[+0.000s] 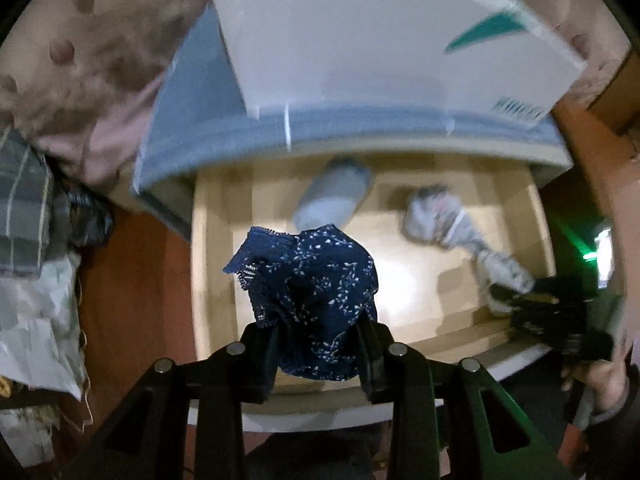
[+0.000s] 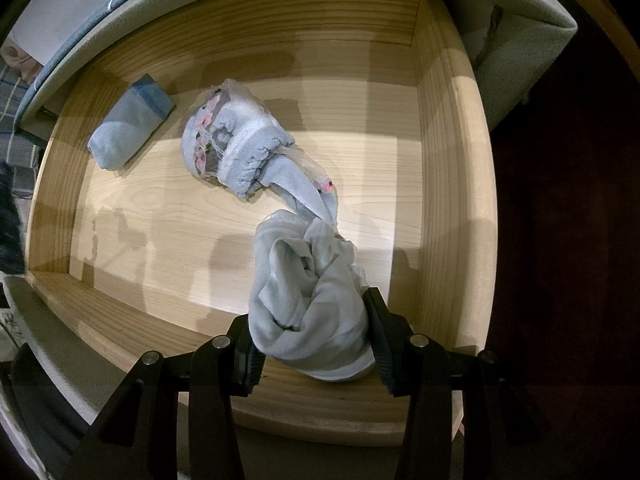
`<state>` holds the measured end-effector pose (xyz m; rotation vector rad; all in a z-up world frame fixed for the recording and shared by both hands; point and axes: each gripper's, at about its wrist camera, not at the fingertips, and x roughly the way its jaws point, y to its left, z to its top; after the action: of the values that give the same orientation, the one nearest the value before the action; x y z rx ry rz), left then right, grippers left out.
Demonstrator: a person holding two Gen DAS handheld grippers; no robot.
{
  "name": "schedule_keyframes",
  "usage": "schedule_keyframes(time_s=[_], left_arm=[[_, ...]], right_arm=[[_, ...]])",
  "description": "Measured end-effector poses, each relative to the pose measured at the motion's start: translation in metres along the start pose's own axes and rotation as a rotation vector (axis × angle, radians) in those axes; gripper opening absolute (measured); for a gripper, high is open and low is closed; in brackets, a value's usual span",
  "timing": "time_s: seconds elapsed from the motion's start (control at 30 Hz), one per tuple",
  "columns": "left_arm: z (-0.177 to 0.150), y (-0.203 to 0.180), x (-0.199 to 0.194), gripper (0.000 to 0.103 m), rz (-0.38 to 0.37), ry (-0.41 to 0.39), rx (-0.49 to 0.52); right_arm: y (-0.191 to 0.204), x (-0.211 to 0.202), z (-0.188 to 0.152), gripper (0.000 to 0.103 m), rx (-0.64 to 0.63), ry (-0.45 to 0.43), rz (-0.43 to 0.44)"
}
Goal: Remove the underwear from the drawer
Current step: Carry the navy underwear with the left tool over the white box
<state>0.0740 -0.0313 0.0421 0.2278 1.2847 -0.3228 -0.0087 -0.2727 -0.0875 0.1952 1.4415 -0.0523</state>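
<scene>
- Underwear, pale grey pair (image 2: 308, 300): bunched between the right gripper (image 2: 310, 344) fingers, clamped at its near end. From there it runs forward and a little left, away from the gripper, to a frilled, pink-flowered bundle (image 2: 232, 140) lying on the drawer (image 2: 452, 160) floor. Whether the bundle is part of the same piece or a second one snagged on it, I cannot tell.
- Long axis of that grey strand: roughly in line with the fingers, near end raised, far end down on the wood.
- Navy printed pair (image 1: 312, 292): gripped by the left gripper (image 1: 316, 344), hanging crumpled just ahead of its fingers. It appears to be above the drawer's near part, not touching the floor.
- Left wrist view is motion-blurred; the right gripper (image 1: 516, 300) shows there low at the right, with the grey strand (image 1: 452, 224) leading off it toward the drawer's middle.
- Folded light-blue cloth (image 2: 128, 128): ahead and to the left of the right gripper, near the drawer's far left corner, apart from the flowered bundle. Neither gripper is on it.
- Judgement: the right side's lift turns on that trailing end. A pull straight back along the strand should drag the bundle over the front wall (image 2: 320, 420); going up first looks safer.
- Judgement: the left gripper is nearer the blue cloth once its load is put down.
</scene>
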Motion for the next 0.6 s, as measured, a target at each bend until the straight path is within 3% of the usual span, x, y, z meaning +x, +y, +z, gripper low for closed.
schedule_keyframes(time_s=[0.2,0.37,0.6], left_arm=[[0.021,0.005,-0.066,0.032,-0.039,-0.190,0.011],[0.050,0.003,-0.109,0.032,-0.007,-0.339,0.033],[0.097,0.000,-0.124,0.032,-0.017,-0.428,0.033]], right_arm=[[0.000,0.000,0.000,0.043,-0.001,0.000,0.000],[0.000,0.000,0.000,0.043,0.000,-0.001,-0.001],[-0.001,-0.001,-0.001,0.043,0.000,-0.002,0.000]])
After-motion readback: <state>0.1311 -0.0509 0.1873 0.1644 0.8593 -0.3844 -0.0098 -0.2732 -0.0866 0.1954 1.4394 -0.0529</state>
